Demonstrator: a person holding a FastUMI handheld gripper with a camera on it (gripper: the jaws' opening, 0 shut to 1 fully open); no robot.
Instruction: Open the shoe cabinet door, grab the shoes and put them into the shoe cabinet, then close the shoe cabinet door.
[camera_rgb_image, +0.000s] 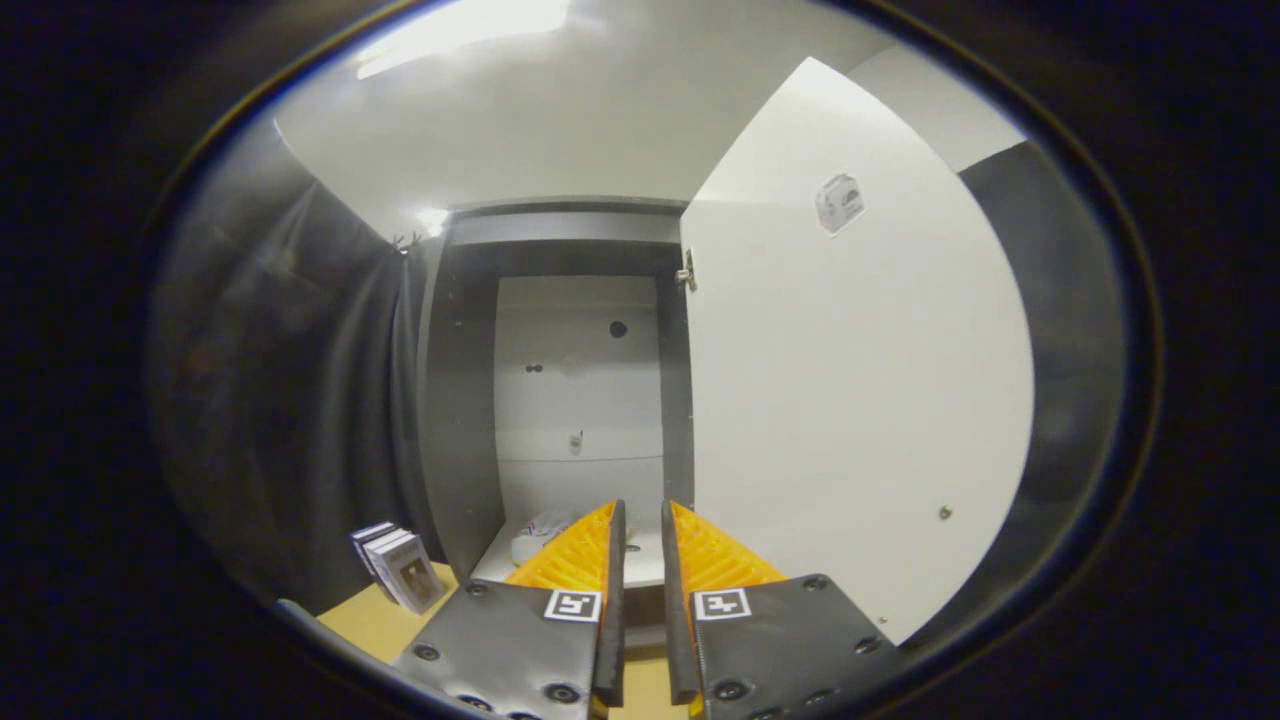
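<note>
Gripper view: shoe cabinet (470, 400) straight ahead, dark-framed, standing open. Door (850, 400) swung wide to the right of the fingers, hinged along the cabinet's right side, small knob (944, 513) low near its free edge. Gripper (640, 525) aimed into the opening, fingers nearly closed with only a narrow gap, nothing held. A pale shoe (540, 535) lying on the cabinet's bottom shelf, just beyond the left finger (580, 550); long axis hard to tell. Small boxes (398, 565) on the floor left of the cabinet. Judging from this, shoe placed; closing calls for a reach rightward round the door's free edge.
</note>
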